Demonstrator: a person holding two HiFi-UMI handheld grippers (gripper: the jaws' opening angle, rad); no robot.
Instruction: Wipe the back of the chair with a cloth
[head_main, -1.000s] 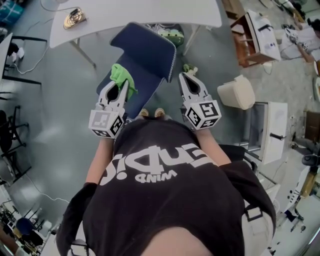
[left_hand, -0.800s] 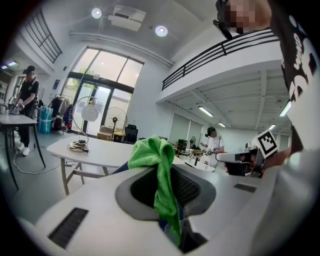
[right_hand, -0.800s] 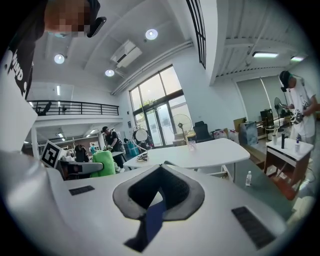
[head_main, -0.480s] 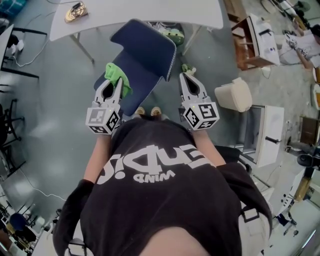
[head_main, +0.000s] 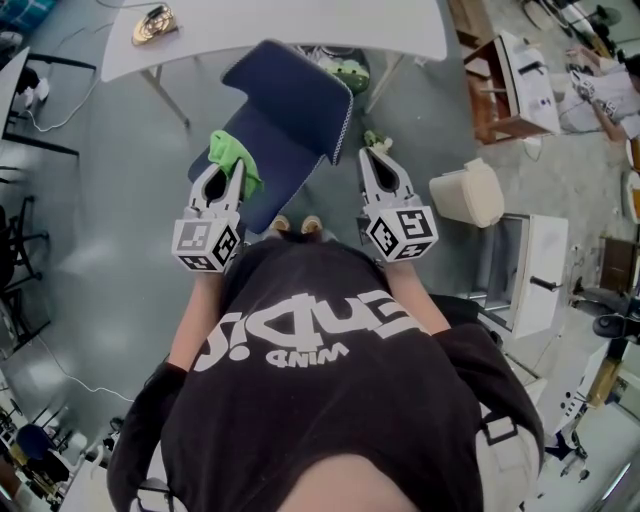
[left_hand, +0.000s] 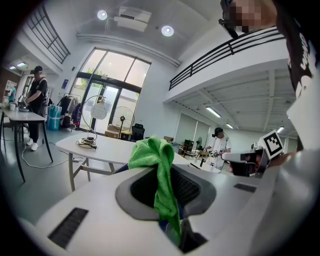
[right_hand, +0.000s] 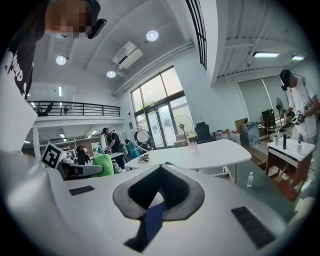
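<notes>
My left gripper (head_main: 224, 168) pinches the green cloth (head_main: 236, 157) at the blue chair's (head_main: 290, 105) left edge. Only a thin bit is caught, so hard rubbing could pull it loose. My right gripper (head_main: 376, 152) is pressed together, empty, just beside the chair — it might bump it.

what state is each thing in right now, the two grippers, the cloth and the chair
left gripper: shut on the green cloth.
green cloth: bunched, pinched between the left jaws, at the chair's edge; whether it touches can't be told.
right gripper: shut, holding nothing, beside the chair.
chair: standing by the white table, not gripped.
</notes>
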